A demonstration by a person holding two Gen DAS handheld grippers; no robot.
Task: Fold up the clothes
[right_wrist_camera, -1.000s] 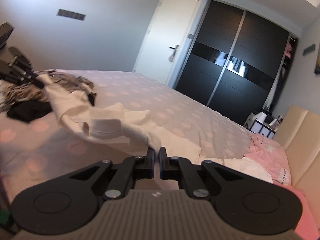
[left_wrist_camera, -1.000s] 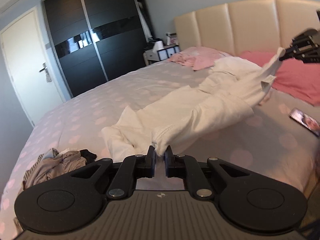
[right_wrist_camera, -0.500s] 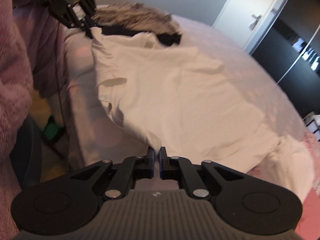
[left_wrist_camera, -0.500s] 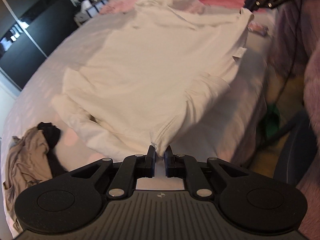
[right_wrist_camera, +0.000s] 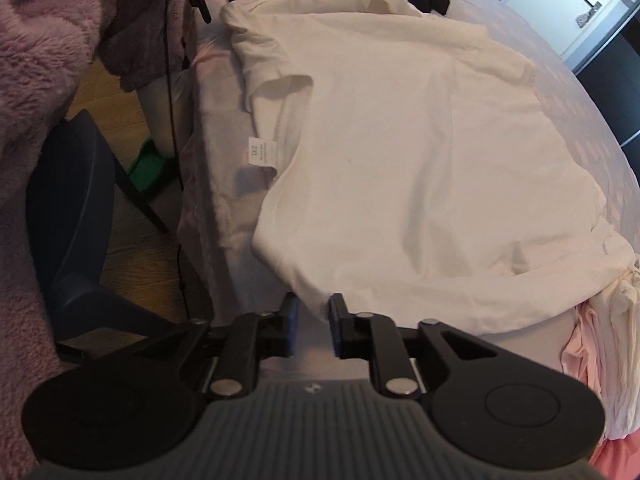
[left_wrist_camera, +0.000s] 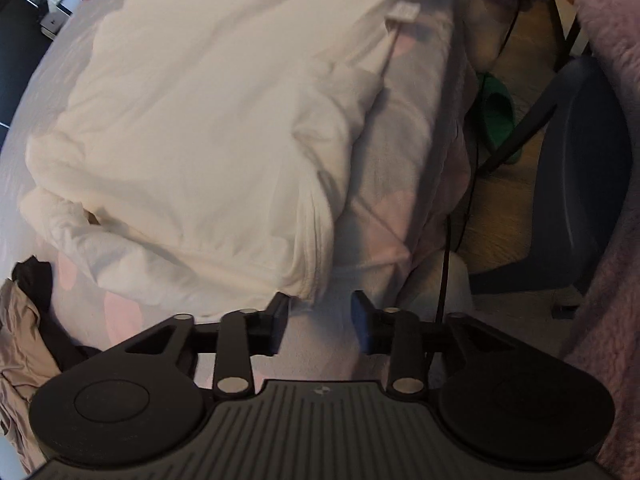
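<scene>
Blue chair (left_wrist_camera: 580,168) and green slipper (left_wrist_camera: 498,116) on wooden floor (left_wrist_camera: 504,216) beside bed (right_wrist_camera: 212,128)

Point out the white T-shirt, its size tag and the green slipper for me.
white T-shirt (right_wrist_camera: 420,152): right wrist view, middle of the spread body.
size tag (right_wrist_camera: 262,153): right wrist view, centre of the label at the collar.
green slipper (left_wrist_camera: 498,118): left wrist view, its upper, on the floor.
</scene>
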